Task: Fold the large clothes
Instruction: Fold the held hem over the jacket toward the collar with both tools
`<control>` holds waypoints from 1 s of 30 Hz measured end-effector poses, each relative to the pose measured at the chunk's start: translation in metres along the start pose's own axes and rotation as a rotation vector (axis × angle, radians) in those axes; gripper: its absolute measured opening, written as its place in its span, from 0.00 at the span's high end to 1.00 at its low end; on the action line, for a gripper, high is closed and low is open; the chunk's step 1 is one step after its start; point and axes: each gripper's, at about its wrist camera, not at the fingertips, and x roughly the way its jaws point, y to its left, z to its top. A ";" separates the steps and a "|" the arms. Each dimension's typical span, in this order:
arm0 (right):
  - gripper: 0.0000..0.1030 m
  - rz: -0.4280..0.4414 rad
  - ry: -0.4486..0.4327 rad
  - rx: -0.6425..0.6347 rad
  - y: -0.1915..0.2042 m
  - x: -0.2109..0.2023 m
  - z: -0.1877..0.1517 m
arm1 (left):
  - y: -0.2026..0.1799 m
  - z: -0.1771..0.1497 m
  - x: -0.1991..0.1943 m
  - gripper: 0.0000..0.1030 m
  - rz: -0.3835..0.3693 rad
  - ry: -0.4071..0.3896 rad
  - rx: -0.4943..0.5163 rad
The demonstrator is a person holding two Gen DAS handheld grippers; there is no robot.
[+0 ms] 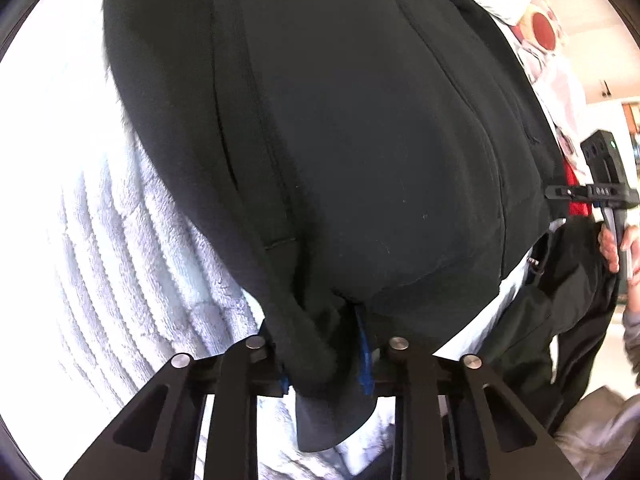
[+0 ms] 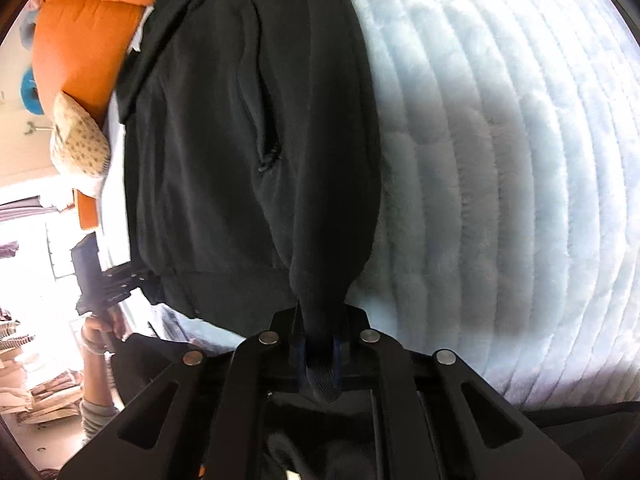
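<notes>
Fabric fills both of our views: a black hooded jacket (image 1: 360, 140) lies spread on a pale ribbed blanket (image 1: 132, 264) that covers the bed beneath it. We see a welt pocket on the jacket's front in each view, and its bottom hem lies nearest to us, at the blanket's near edge.

Our left gripper (image 1: 326, 360) has its jaws clamped on a bunched fold of the jacket's hem corner; the blue pads (image 1: 363, 356) press the cloth from both sides, and a flap of black fabric hangs out below them. Our right gripper (image 2: 319, 354) is pinched tight on a narrow gather of the jacket at the opposite hem corner, where the cloth is drawn into a thin neck between the pads and a ribbed end pokes out under them.

From the left wrist we spot the right gripper's body at the far right of the picture, with our hand (image 1: 612, 248) around its handle, near the blanket's edge. From the right wrist the left gripper shows at the left of the picture, just beside the hem, with a hand (image 2: 96, 332) on its handle.

Beyond the jacket's far end, an orange cushion (image 2: 88, 32) and a spotted beige pillow (image 2: 80, 140) sit against the blanket's far edge. A patterned white and red cloth (image 1: 536, 32) lies past the jacket's other side.
</notes>
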 end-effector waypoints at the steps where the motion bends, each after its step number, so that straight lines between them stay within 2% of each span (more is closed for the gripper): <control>1: 0.91 0.006 -0.001 -0.003 0.002 -0.001 0.001 | 0.001 0.001 -0.001 0.77 -0.011 0.008 -0.024; 5: 0.91 0.065 -0.017 0.020 -0.002 -0.017 0.007 | 0.008 0.009 -0.014 0.79 -0.017 0.017 -0.050; 9: 0.91 0.130 -0.039 0.032 0.005 -0.030 0.014 | 0.021 0.008 -0.033 0.79 -0.082 0.004 -0.125; 14: 0.91 0.165 -0.096 -0.013 0.026 -0.059 0.028 | 0.036 0.023 -0.079 0.79 -0.168 -0.062 -0.184; 18: 0.91 0.191 -0.144 -0.030 0.043 -0.076 0.047 | 0.049 0.042 -0.120 0.79 -0.200 -0.137 -0.200; 21: 0.91 0.199 -0.183 -0.048 0.057 -0.088 0.069 | 0.060 0.070 -0.153 0.79 -0.187 -0.199 -0.207; 23: 0.91 0.194 -0.214 -0.068 0.071 -0.098 0.089 | 0.067 0.089 -0.166 0.79 -0.181 -0.219 -0.216; 26: 0.91 0.176 -0.249 -0.096 0.092 -0.108 0.118 | 0.076 0.121 -0.183 0.79 -0.131 -0.231 -0.212; 30: 0.91 0.100 -0.296 -0.135 0.122 -0.115 0.174 | 0.090 0.173 -0.203 0.79 -0.081 -0.245 -0.222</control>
